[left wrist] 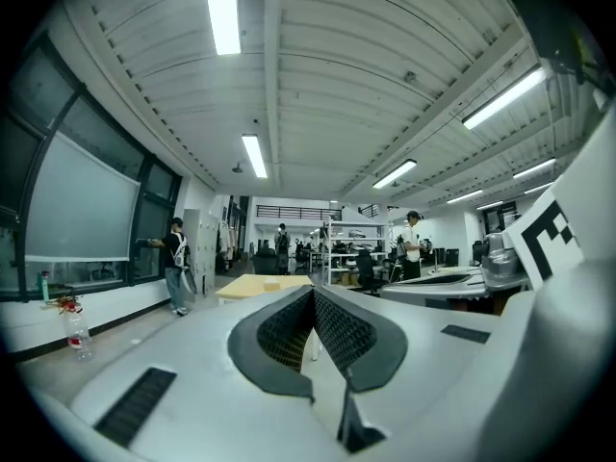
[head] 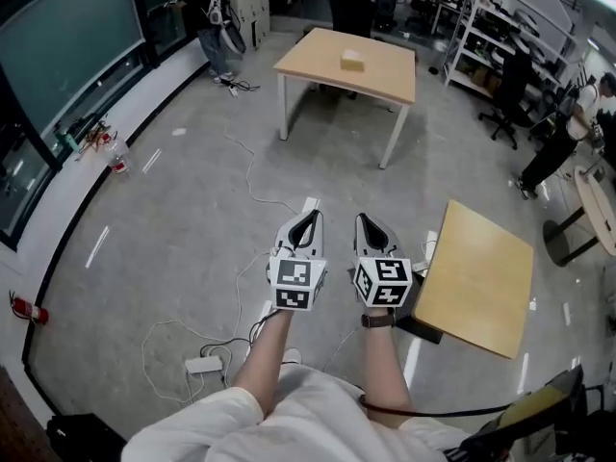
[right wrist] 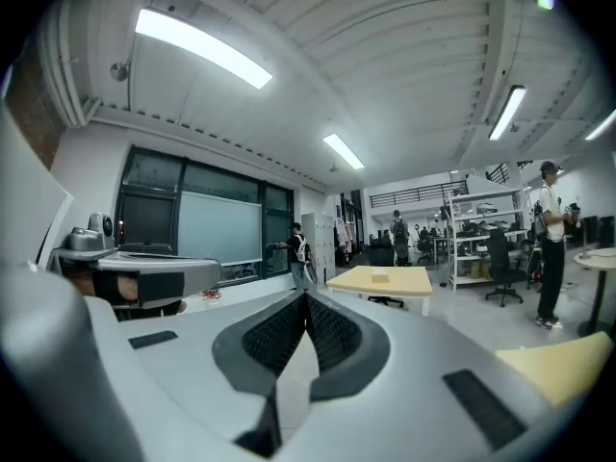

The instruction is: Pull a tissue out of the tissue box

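Note:
A small yellowish tissue box (head: 352, 60) rests on a light wooden table (head: 327, 65) far ahead across the floor. It also shows small in the left gripper view as the tissue box (left wrist: 271, 284), and in the right gripper view as the tissue box (right wrist: 380, 277). My left gripper (head: 310, 216) and right gripper (head: 364, 218) are held side by side in the air at waist height, far from that table. Both point forward about level. The left gripper (left wrist: 313, 289) has its pads meeting with nothing between them. The right gripper (right wrist: 306, 295) is shut and empty too.
A second wooden table (head: 476, 277) stands close at my right. Cables and a power strip (head: 204, 364) lie on the grey floor near my feet. One person (head: 210, 17) stands by the far-left windows, another (head: 568, 133) at the right. Shelves and office chairs (head: 505, 94) fill the back right.

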### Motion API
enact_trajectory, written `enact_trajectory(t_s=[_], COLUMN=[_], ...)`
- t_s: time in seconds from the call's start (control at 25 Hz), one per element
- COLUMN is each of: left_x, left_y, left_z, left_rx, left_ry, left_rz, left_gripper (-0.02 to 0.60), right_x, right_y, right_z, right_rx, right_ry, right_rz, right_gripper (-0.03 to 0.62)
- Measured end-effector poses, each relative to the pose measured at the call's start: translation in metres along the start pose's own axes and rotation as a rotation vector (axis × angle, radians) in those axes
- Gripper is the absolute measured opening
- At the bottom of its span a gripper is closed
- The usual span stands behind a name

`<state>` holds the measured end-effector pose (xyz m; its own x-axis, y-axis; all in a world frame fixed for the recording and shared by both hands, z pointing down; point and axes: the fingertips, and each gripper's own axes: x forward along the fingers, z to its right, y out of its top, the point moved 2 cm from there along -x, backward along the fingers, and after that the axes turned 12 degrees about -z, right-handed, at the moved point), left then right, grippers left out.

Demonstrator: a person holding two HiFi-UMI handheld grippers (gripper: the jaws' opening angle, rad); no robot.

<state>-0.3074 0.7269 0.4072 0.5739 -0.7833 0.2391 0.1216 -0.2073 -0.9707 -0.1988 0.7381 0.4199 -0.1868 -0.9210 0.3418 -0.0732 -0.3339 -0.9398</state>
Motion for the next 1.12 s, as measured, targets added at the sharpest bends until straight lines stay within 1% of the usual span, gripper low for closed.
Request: enact_trajectory(t_s=[0.08, 0.12, 0.24, 0.4, 0.52, 0.6, 0.68, 0.8, 0.88, 0.96, 1.04, 1.12], left_x=[0.021, 0.033, 0.067, 0.111, 0.150, 0.180, 0.217, 0.278, 0.319, 0.356, 0.389, 0.418], left_y=[0.004, 0.003, -0.002, -0.001, -0.003, -0.002, 0.009, 0.043, 0.072, 0.093, 0.105, 0.110], left_z=[-0.018, -0.028, -0.061, -0.072, -0.080, -0.090, -0.103, -0.114, -0.114, -0.111, -0.109, -0.107], left_rx=[0.019, 0.016, -0.044, -0.059, -0.055, -0.037, -0.031, -0.053, -0.069, -0.079, -0.089, -0.091], left_ry=[-0.023, -0.026, -0.018, -0.038, -0.047, -0.036, -0.007, 0.022, 0.014, 0.001, 0.002, 0.006], left_rz=[0.003, 0.000, -0.032, -0.042, -0.057, -0.071, -0.071, -0.030, 0.006, 0.036, 0.057, 0.060], left_gripper=[-0.012, -0.011, -0.011, -0.012, -0.011, -0.011, -0.011, -0.012, -0.011, -0.011, -0.011, -0.011], right_x=[0.030, 0.045, 0.085, 0.121, 0.159, 0.190, 0.223, 0.272, 0.298, 0.317, 0.333, 0.353], right_y=[0.010, 0.013, 0.021, 0.029, 0.034, 0.042, 0.053, 0.077, 0.105, 0.133, 0.150, 0.154], right_z=[-0.001, -0.002, -0.004, 0.027, 0.046, 0.061, 0.083, 0.124, 0.158, 0.189, 0.218, 0.247], right_rx=[0.009, 0.005, -0.014, 0.034, 0.022, 0.011, -0.015, -0.053, -0.045, -0.036, -0.022, 0.000], right_ry=[0.009, 0.016, 0.039, 0.014, 0.043, 0.041, 0.021, 0.021, 0.040, 0.079, 0.114, 0.131], right_rz=[0.012, 0.015, 0.001, -0.016, -0.024, -0.024, -0.037, -0.072, -0.036, 0.031, 0.093, 0.105], right_gripper=[0.002, 0.002, 0.002, 0.002, 0.002, 0.002, 0.002, 0.002, 0.002, 0.002, 0.002, 0.002])
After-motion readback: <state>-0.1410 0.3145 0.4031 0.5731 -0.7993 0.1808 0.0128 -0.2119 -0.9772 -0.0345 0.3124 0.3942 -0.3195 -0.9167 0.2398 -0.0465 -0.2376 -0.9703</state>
